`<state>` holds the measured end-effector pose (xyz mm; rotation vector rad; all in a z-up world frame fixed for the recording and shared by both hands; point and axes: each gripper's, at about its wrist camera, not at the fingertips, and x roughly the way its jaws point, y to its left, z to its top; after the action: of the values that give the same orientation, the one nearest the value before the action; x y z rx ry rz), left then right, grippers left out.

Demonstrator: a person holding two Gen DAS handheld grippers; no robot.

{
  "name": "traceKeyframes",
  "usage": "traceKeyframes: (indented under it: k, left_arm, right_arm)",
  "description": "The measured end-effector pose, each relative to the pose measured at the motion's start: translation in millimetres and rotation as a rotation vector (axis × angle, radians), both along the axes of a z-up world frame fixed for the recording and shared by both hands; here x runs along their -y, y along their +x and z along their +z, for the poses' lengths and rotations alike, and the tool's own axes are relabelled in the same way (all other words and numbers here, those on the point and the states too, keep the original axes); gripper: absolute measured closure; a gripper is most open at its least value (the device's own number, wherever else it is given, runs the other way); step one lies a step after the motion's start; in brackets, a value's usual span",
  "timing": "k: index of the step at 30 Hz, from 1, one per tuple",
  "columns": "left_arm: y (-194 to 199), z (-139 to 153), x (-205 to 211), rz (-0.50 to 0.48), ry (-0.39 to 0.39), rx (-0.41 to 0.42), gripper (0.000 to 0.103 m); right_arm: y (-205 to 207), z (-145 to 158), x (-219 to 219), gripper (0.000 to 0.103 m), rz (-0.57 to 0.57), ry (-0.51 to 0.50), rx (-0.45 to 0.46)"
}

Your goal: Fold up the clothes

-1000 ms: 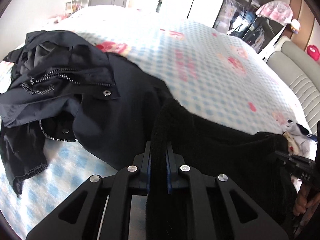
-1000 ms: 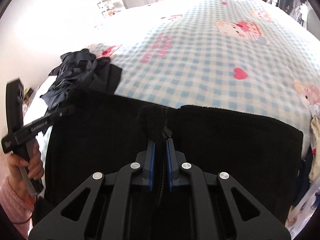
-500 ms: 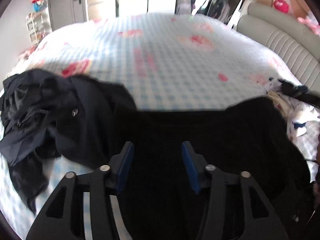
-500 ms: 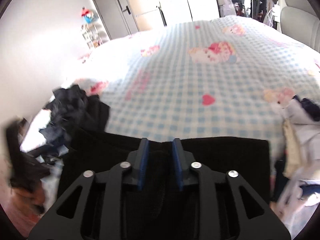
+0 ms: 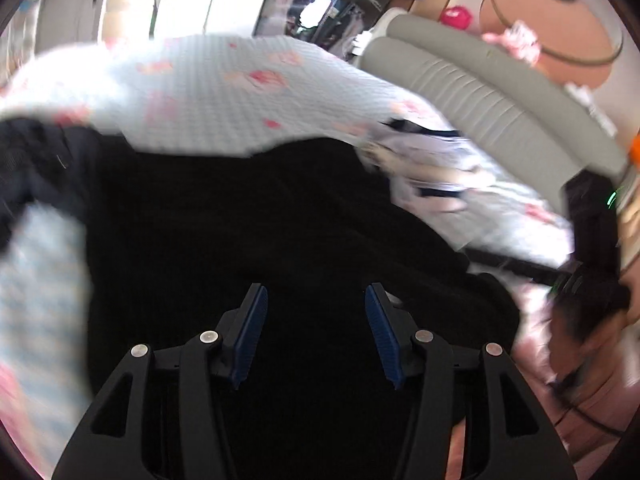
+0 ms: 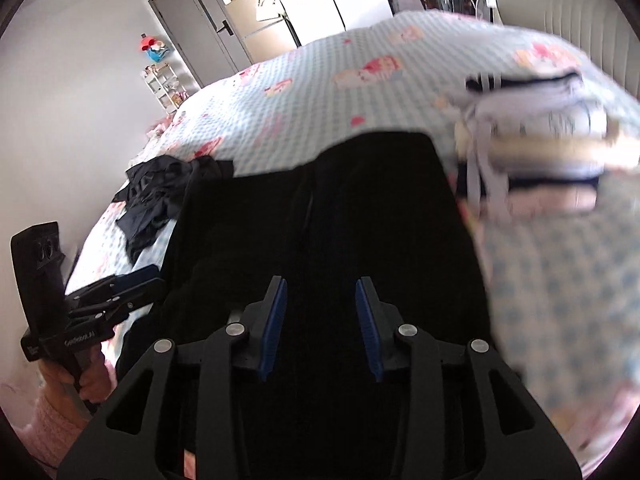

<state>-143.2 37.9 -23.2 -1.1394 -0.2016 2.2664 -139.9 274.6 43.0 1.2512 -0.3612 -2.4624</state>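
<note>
A black fleece garment (image 5: 248,220) lies spread flat on the checked bedspread (image 5: 224,92); the right wrist view shows its centre zip line (image 6: 306,220). My left gripper (image 5: 314,300) hangs open above the garment's near part, nothing between its blue pads. My right gripper (image 6: 320,292) is open too, over the same black garment (image 6: 360,208), its jaws empty. The left gripper (image 6: 116,284) also shows at the left of the right wrist view, held in a hand. A crumpled dark jacket (image 6: 160,196) lies at the bed's left side.
A stack of folded pale clothes (image 6: 536,148) sits on the bed right of the black garment, also as folded clothes (image 5: 424,168) in the left wrist view. A grey padded headboard (image 5: 480,88) runs along the right. A door (image 6: 192,40) and wardrobes stand beyond the bed.
Both grippers were shut on the black garment one second ago; they have let go, opened wide and lifted back. The garment now lies flat on the bed. Both views swung to the right.
</note>
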Motion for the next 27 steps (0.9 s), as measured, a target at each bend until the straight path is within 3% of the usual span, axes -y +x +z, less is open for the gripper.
traceKeyframes:
  k: [4, 9, 12, 16, 19, 20, 21, 24, 26, 27]
  left_arm:
    - [7, -32, -16, 0.068, -0.084, 0.063, 0.050]
    - [19, -19, 16, 0.220, -0.148, 0.070, 0.051]
    - [36, -3, 52, 0.262, -0.062, 0.058, 0.051]
    - [58, -5, 60, 0.227, 0.068, 0.089, 0.048]
    - [62, -34, 51, 0.270, -0.062, 0.140, 0.049]
    - [63, -37, 55, 0.301, -0.092, 0.142, 0.058]
    - [64, -37, 65, 0.323, -0.061, 0.145, 0.061]
    - [67, -28, 94, 0.395, 0.044, 0.134, 0.061]
    - [72, -22, 104, 0.433, 0.081, 0.112, 0.059]
    - [74, -21, 107, 0.447, 0.089, 0.112, 0.054]
  right_arm:
    - [27, -37, 21, 0.066, 0.028, 0.040, 0.055]
    - [44, -52, 20, 0.066, -0.015, 0.135, 0.060]
    - [56, -34, 4, 0.065, -0.078, 0.188, 0.006]
    - [70, -25, -3, 0.057, -0.037, 0.077, -0.018]
    - [72, -43, 10, 0.057, -0.027, 0.126, 0.022]
    - [72, -47, 8, 0.057, -0.042, 0.114, 0.032]
    - [72, -49, 5, 0.057, -0.055, 0.100, 0.041]
    - [75, -40, -9, 0.081, -0.121, 0.208, 0.015]
    - [78, -31, -18, 0.080, -0.152, 0.262, -0.015]
    - [80, -29, -22, 0.076, -0.153, 0.225, -0.014]
